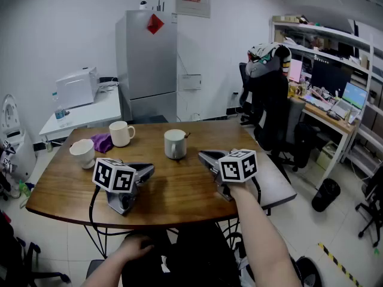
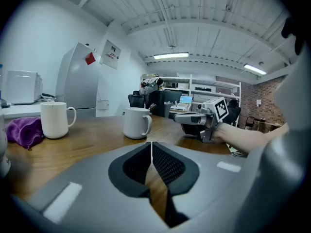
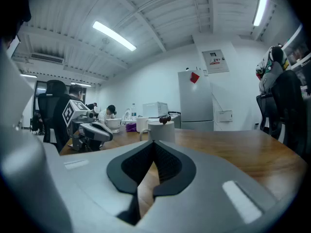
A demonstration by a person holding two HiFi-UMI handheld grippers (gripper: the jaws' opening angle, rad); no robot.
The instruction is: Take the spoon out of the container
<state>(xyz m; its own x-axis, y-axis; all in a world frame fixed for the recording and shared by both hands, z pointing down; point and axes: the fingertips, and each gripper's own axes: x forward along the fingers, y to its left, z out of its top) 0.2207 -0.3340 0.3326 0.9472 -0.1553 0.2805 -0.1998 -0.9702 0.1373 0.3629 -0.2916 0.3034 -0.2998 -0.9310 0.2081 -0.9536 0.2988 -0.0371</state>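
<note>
A white mug (image 1: 175, 143) stands at the middle of the wooden table (image 1: 179, 190), and a spoon (image 1: 187, 135) sticks out over its right rim. In the right gripper view the mug (image 3: 160, 130) is straight ahead, the spoon's dark handle end (image 3: 164, 119) showing above it. My right gripper (image 1: 202, 156), held in a hand, lies just right of the mug with its jaws shut and empty (image 3: 154, 144). My left gripper (image 1: 151, 170) rests on the table left of the mug, unheld, jaws shut on nothing (image 2: 151, 144). The left gripper view shows the mug (image 2: 136, 123) ahead.
A cream mug (image 1: 121, 133), a purple cloth (image 1: 102, 141) and a white cup (image 1: 82, 153) sit at the table's far left. A fridge (image 1: 146, 64) stands behind the table. An office chair (image 1: 272, 109) and desks are at the right. The person's left hand (image 1: 134, 247) is below the table edge.
</note>
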